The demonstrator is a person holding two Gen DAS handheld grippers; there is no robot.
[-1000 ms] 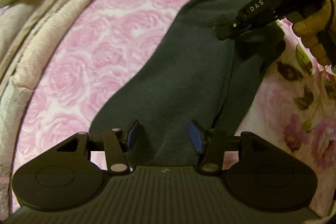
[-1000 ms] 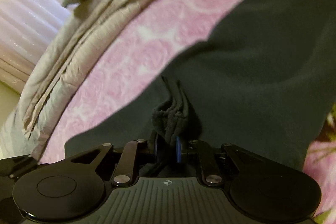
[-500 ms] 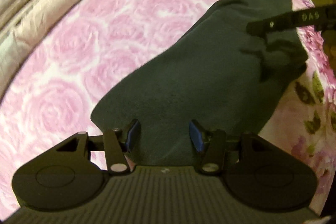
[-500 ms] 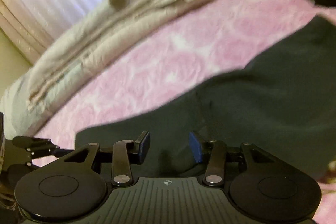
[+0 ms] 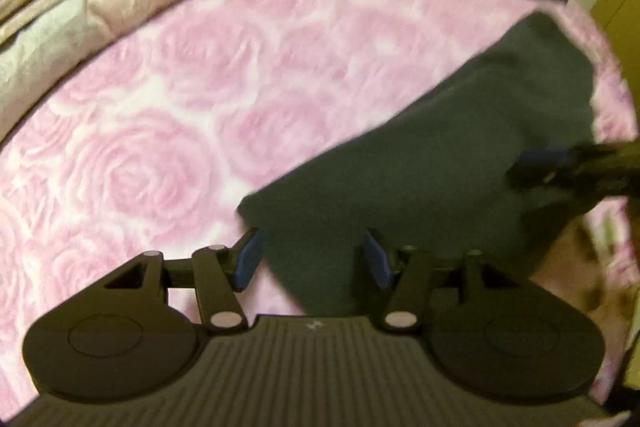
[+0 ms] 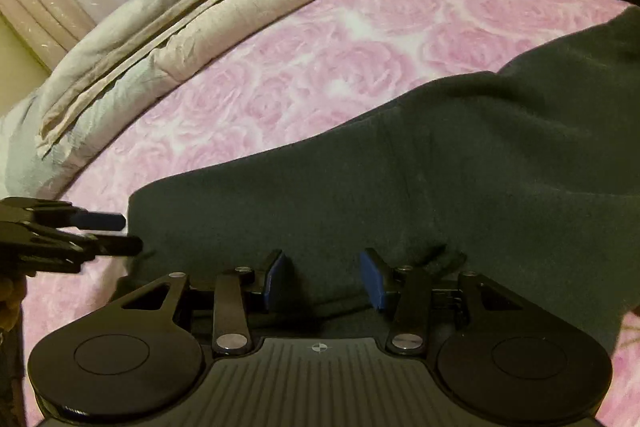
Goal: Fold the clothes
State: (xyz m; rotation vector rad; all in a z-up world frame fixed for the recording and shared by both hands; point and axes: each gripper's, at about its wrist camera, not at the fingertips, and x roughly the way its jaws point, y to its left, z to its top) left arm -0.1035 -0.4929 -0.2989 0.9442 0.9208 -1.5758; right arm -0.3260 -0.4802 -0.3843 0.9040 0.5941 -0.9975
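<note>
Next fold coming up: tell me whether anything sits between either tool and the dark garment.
Nothing visible does. The left tool and right tool both hang open directly over the dark garment, with only bare cloth between their pads.

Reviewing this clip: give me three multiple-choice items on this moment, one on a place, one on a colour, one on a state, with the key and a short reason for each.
1. Where does the dark garment lie?
A. on the pink rose-patterned bedspread
B. on a wooden floor
C. over a chair back

2. What colour are the pads on the right gripper?
A. red
B. blue
C. white

3. How does the right gripper stand?
A. shut on a bunch of cloth
B. open, its pads clear of the cloth
C. shut on a hanger

Key: 1 A, pink rose fabric shows around the garment. 2 B, both pads are blue. 3 B, the jaws have just been opening and a clear gap shows, with only flat cloth seen through it.
</note>
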